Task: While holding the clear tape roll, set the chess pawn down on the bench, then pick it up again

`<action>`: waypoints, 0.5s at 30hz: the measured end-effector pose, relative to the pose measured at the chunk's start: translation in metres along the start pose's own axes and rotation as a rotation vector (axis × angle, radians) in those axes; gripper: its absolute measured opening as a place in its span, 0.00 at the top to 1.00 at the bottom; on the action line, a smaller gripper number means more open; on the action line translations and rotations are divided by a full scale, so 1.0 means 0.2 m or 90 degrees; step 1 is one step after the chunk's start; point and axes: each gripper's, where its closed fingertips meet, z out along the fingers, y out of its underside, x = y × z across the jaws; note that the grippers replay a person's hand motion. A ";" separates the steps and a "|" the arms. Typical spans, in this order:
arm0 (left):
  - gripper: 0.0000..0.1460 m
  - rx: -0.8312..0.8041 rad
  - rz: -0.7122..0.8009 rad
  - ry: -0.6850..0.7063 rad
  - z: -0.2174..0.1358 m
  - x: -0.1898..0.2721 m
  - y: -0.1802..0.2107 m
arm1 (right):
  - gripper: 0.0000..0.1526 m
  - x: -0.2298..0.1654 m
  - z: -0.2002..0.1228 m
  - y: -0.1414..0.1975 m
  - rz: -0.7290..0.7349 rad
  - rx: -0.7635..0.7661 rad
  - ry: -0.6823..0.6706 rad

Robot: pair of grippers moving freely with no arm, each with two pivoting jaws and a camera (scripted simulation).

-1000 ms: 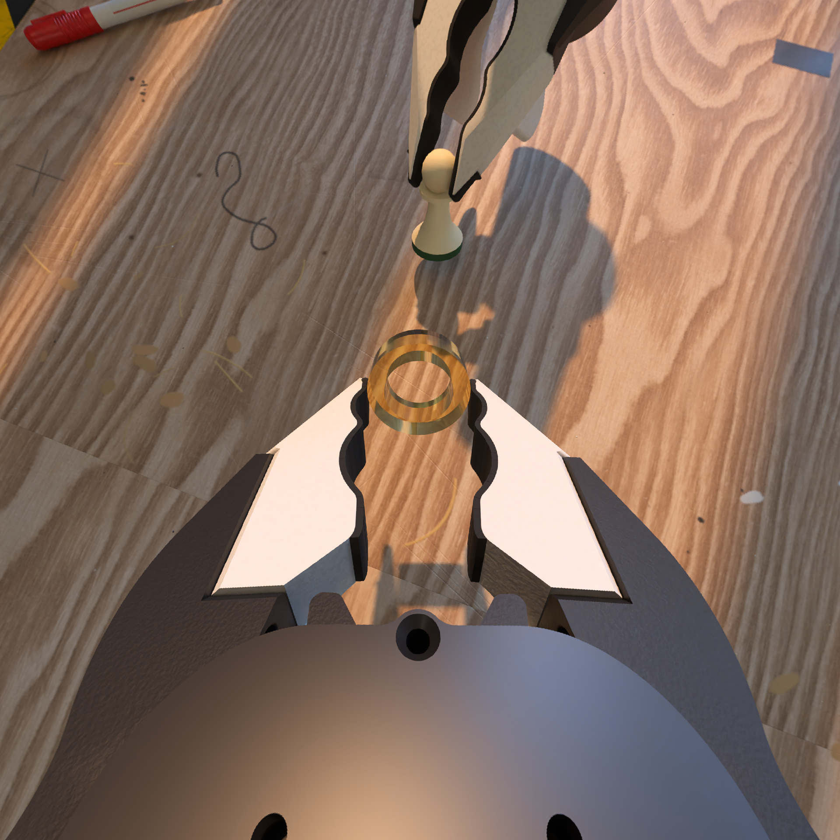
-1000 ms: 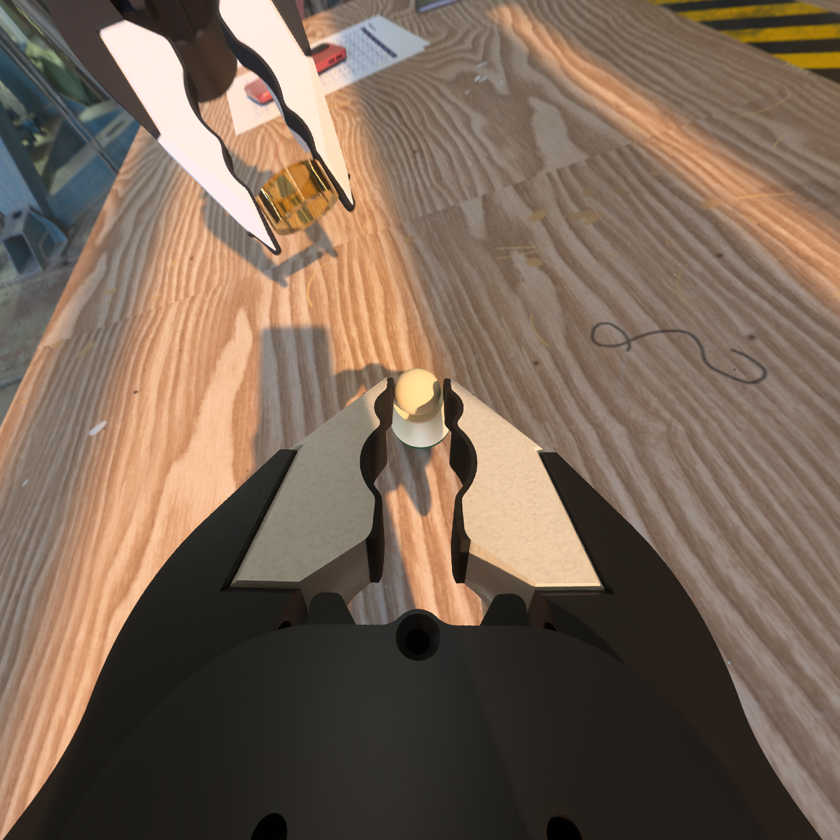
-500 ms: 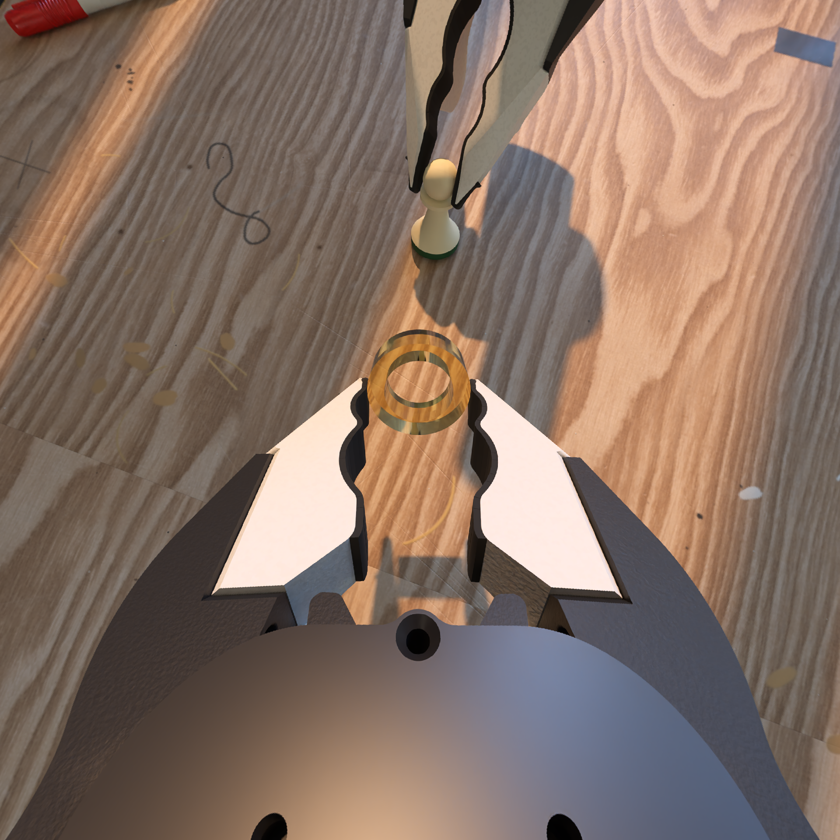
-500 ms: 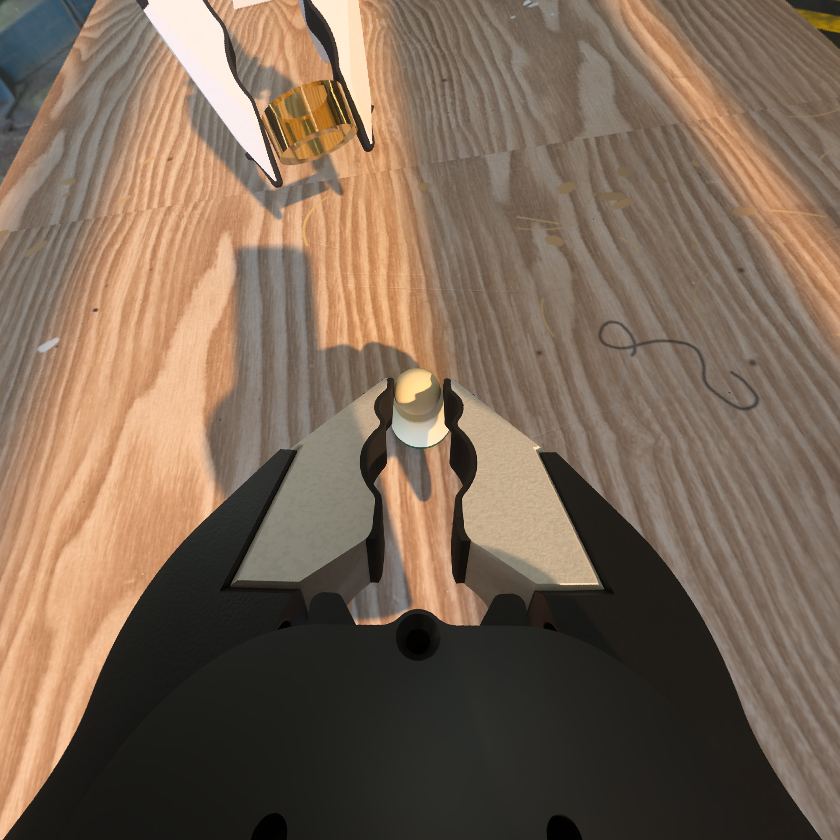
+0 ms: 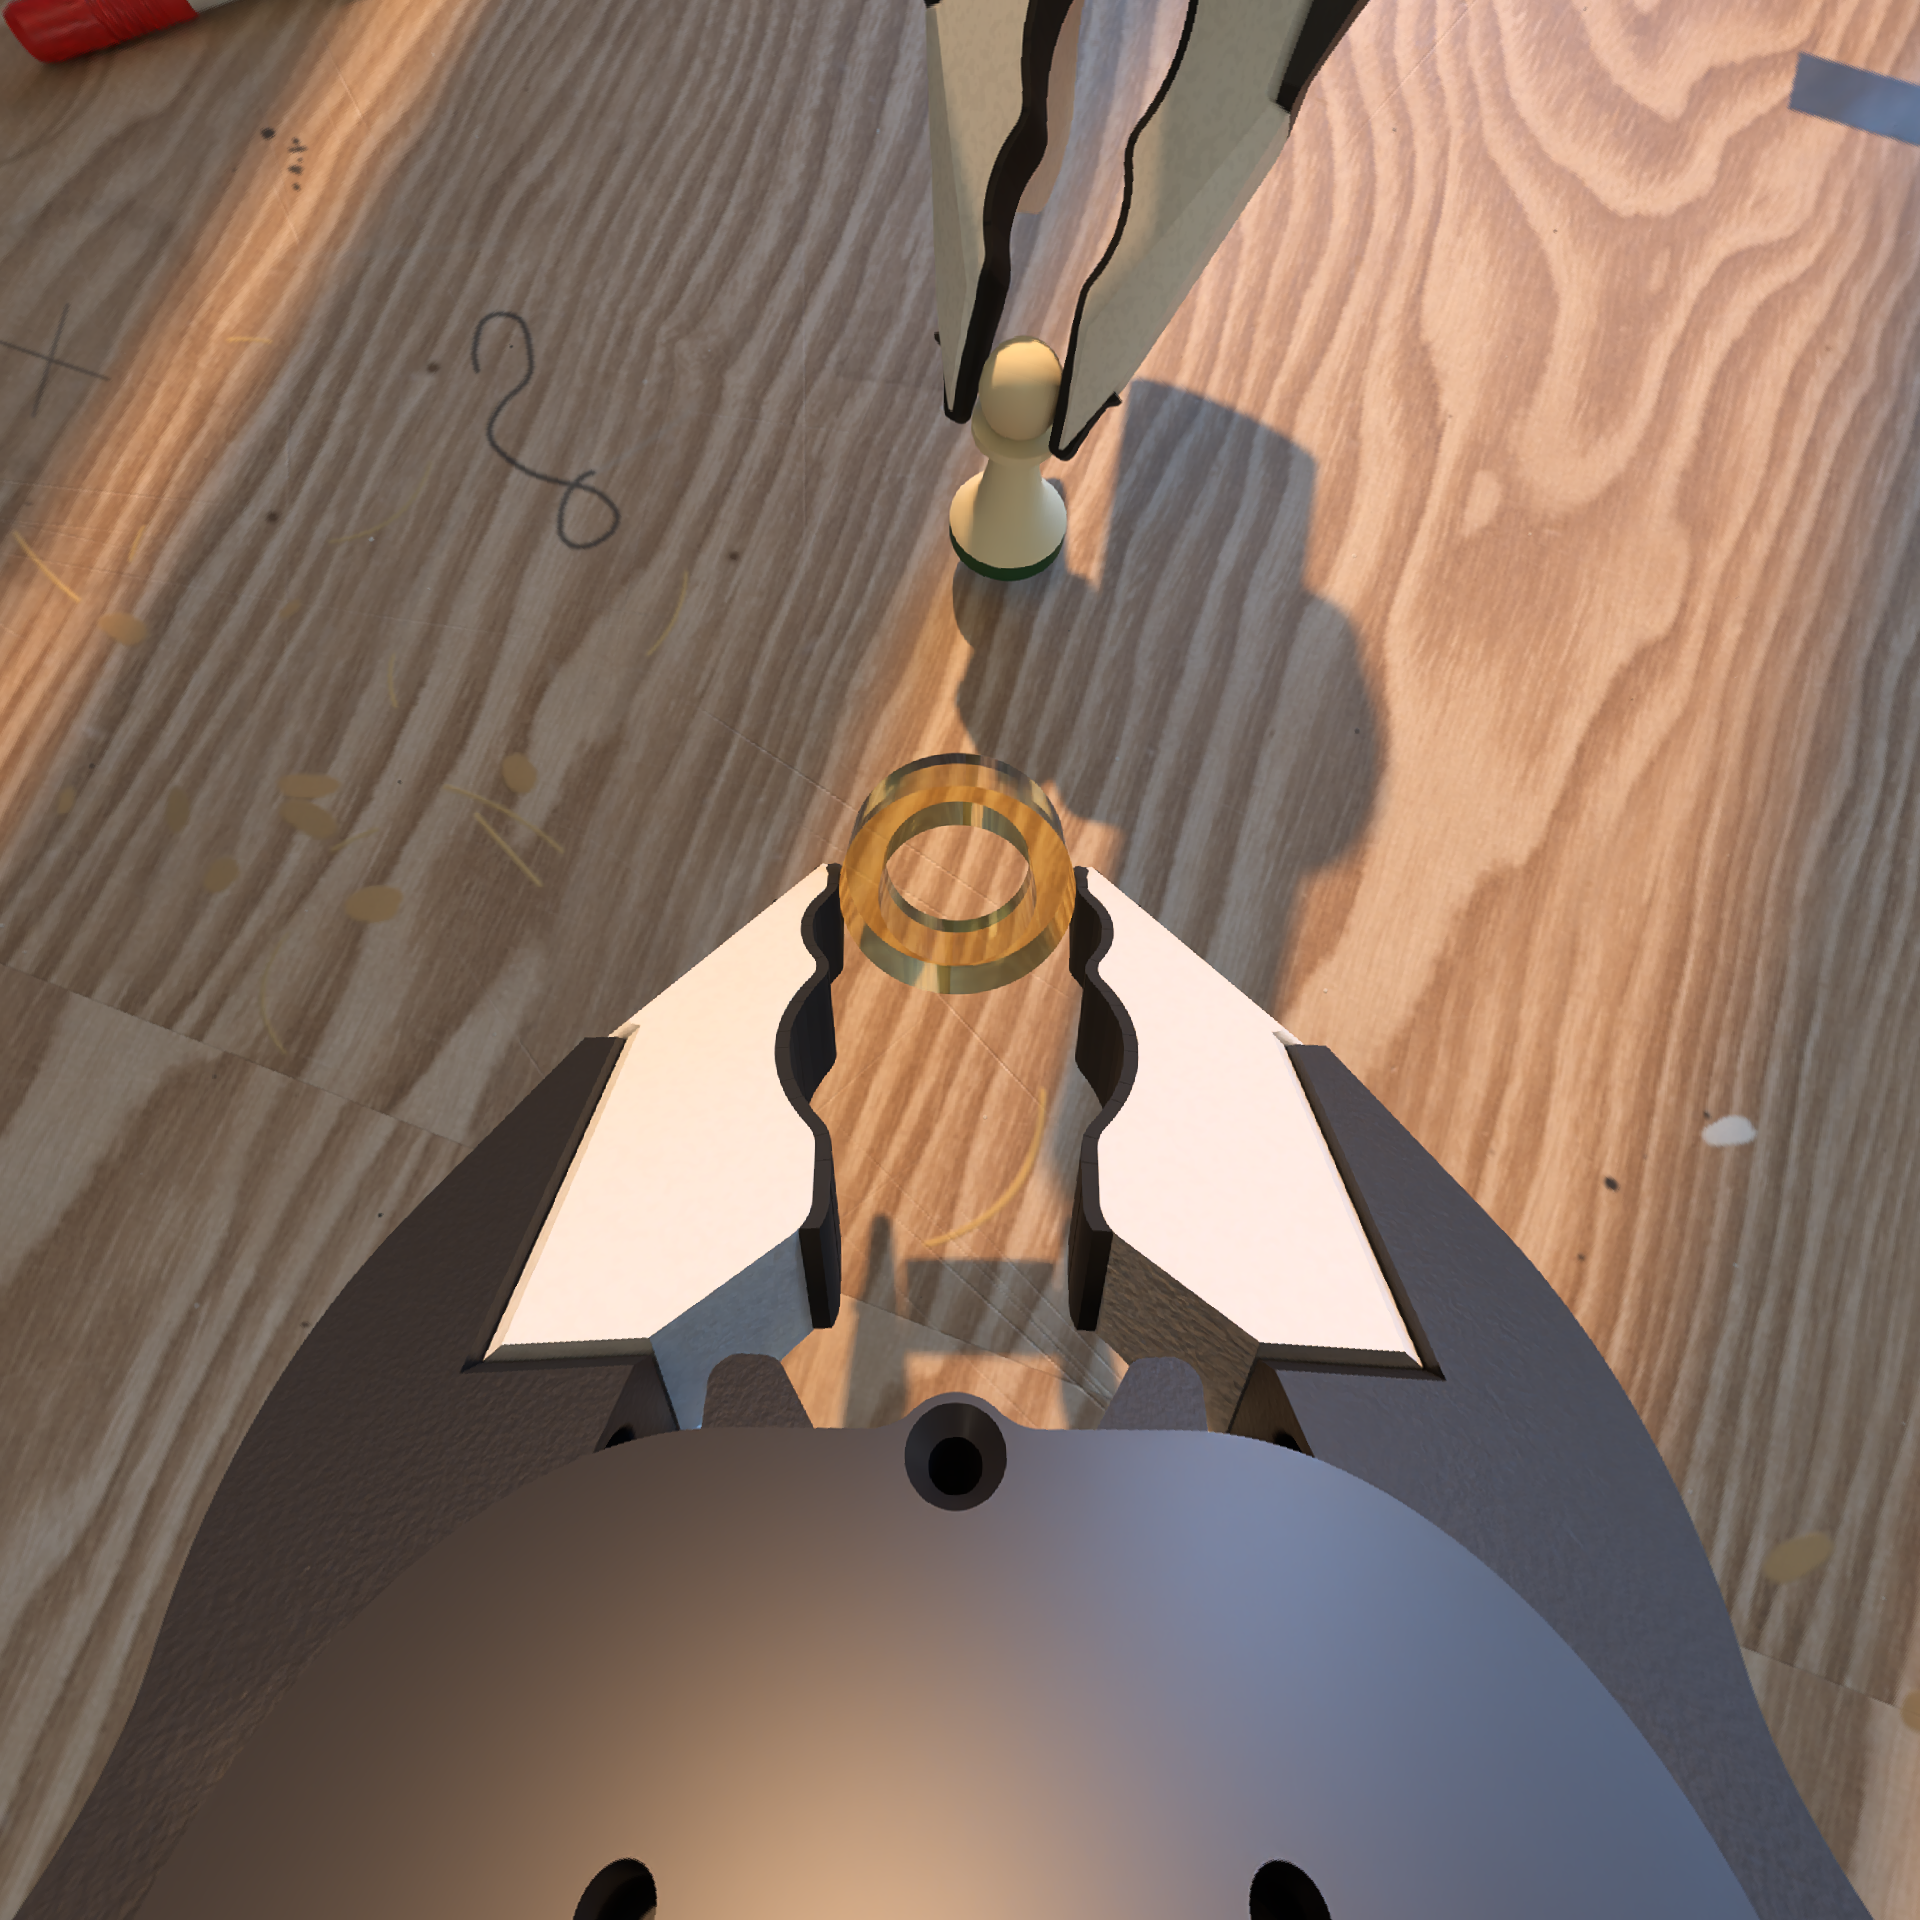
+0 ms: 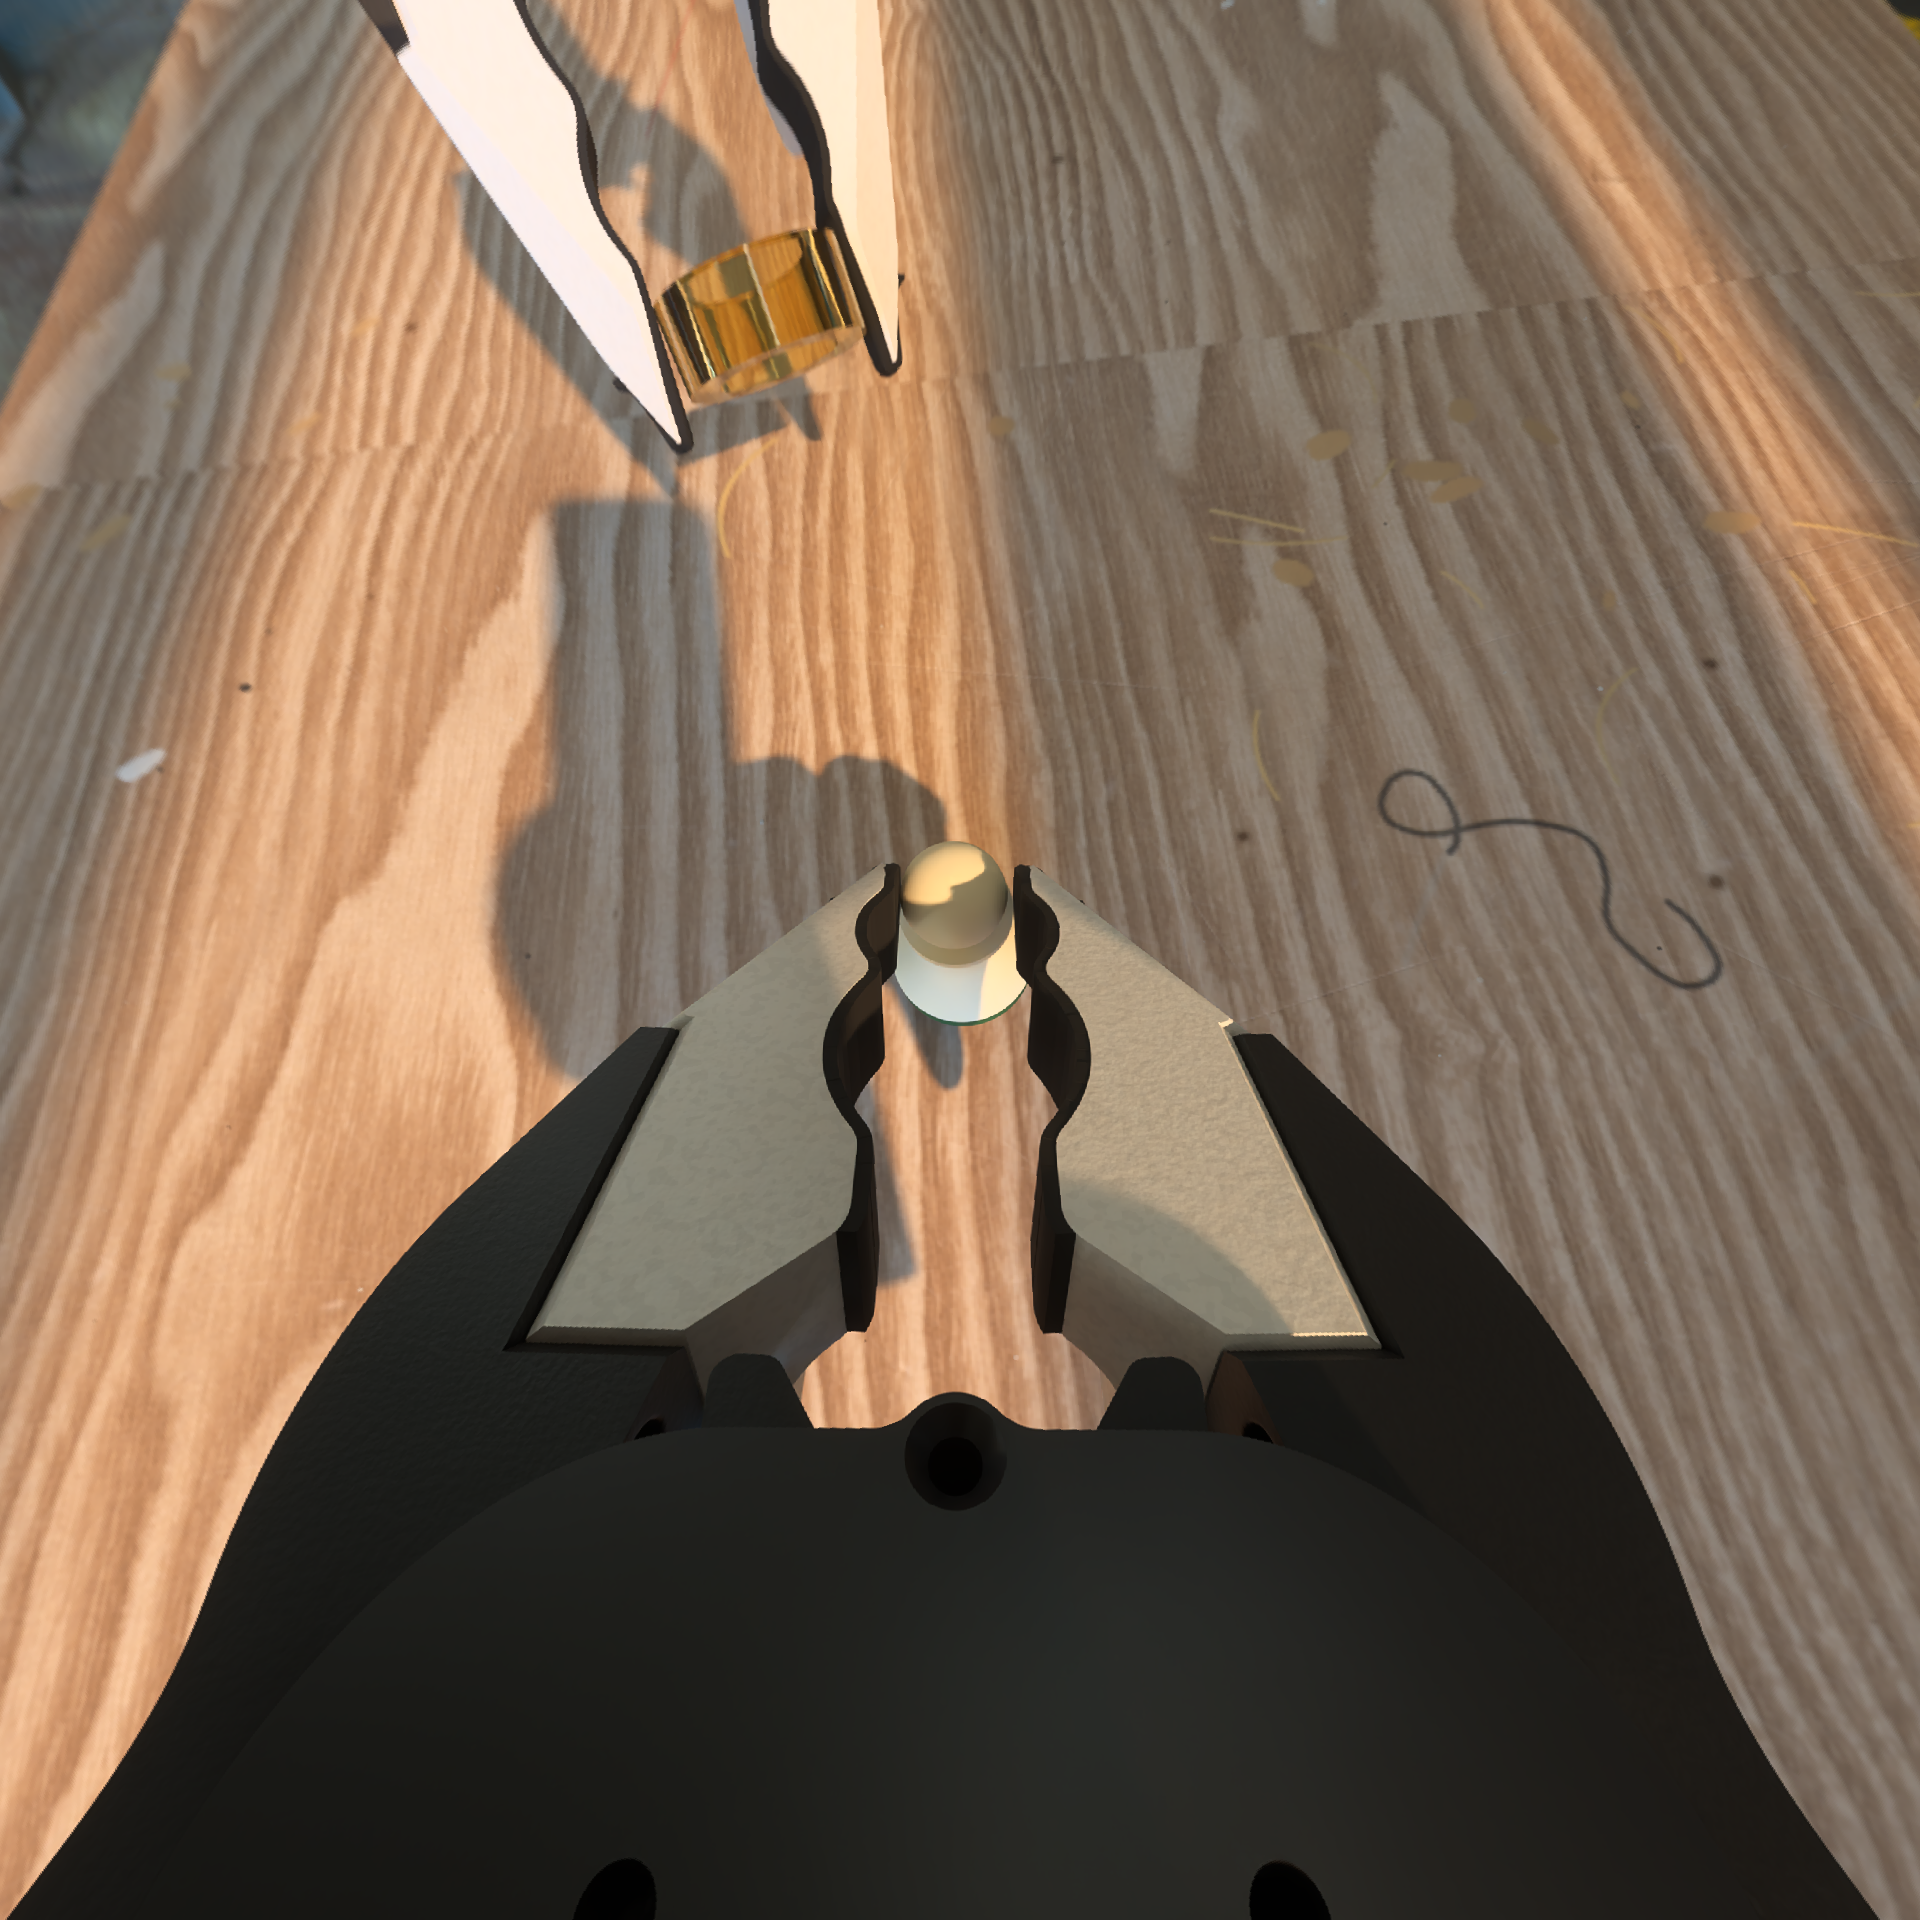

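The left gripper (image 5: pixel 956 883) is clamped on the clear tape roll (image 5: pixel 958 878), its two pale fingertips pressing the roll's amber-tinted sides so that the open ring faces the left wrist camera; the roll hangs above the bench (image 5: pixel 1558 623) and casts a shadow on the wood below it. Beyond the tape roll, the chess pawn (image 5: pixel 1010 468) stands upright, its cream body ending in a dark green base that appears to sit on the bench, with a short shadow right at its foot. The right gripper (image 5: pixel 1023 400) comes down from above the pawn, its fingertips at either side of the pawn's round head; whether they press it or leave a sliver of space cannot be told from this side. In the right wrist view the pawn (image 6: pixel 954 930) sits between the right gripper's (image 6: pixel 954 904) tips, which lie close against the head and collar, with no clear gap showing. Farther past the pawn in that view, the left gripper (image 6: pixel 774 343) holds the tape roll (image 6: pixel 764 312) off the wood. A black scribble (image 6: pixel 1548 862) marks the bench to the right of the pawn there, and a red marker (image 5: pixel 94 21) lies far to the left of the pawn at the edge of the left wrist view.
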 end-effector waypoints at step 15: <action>0.70 0.009 -0.006 0.000 -0.01 -0.01 -0.01 | 0.86 0.03 -0.05 0.01 0.055 0.032 0.017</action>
